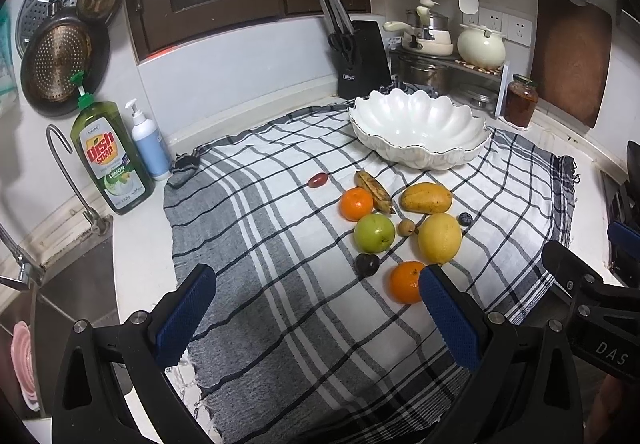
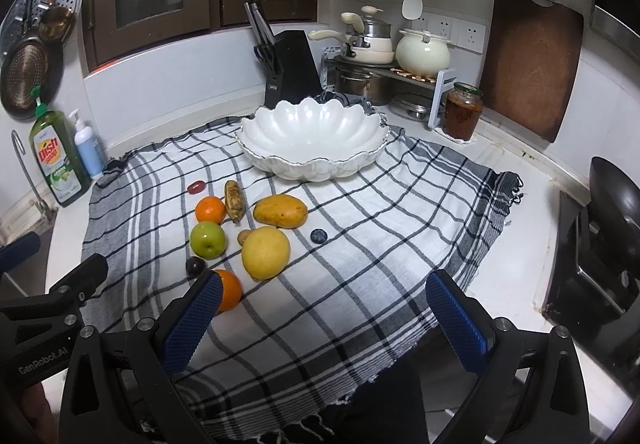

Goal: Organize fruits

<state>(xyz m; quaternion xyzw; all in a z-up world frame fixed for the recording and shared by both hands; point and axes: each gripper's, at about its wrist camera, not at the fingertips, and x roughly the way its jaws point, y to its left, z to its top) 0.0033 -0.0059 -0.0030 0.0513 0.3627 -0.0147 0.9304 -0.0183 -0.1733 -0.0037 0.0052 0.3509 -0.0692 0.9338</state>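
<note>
Fruit lies loose on a checked cloth [image 1: 280, 264] in front of an empty white scalloped bowl [image 1: 418, 128] [image 2: 312, 142]: a mango [image 1: 426, 198] [image 2: 280, 211], a lemon [image 1: 439, 238] [image 2: 265, 253], a green apple [image 1: 374, 233] [image 2: 207, 240], two oranges [image 1: 356, 204] [image 1: 406, 282], a spotted banana [image 1: 374, 191], a dark plum [image 1: 367, 265], a blueberry [image 2: 319, 236], a small red fruit [image 1: 318, 180] and a small brown fruit [image 1: 406, 227]. My left gripper [image 1: 316, 292] is open over the cloth's near part. My right gripper [image 2: 324, 296] is open too, its left finger beside the near orange [image 2: 229, 294].
Dish soap [image 1: 110, 160] and a pump bottle [image 1: 150, 146] stand left by the sink and tap [image 1: 64, 164]. A knife block [image 1: 362, 58], pots on a rack [image 1: 452, 48], a jar [image 1: 520, 100] and a cutting board [image 1: 572, 52] line the back. A dark pan [image 2: 616, 204] sits at right.
</note>
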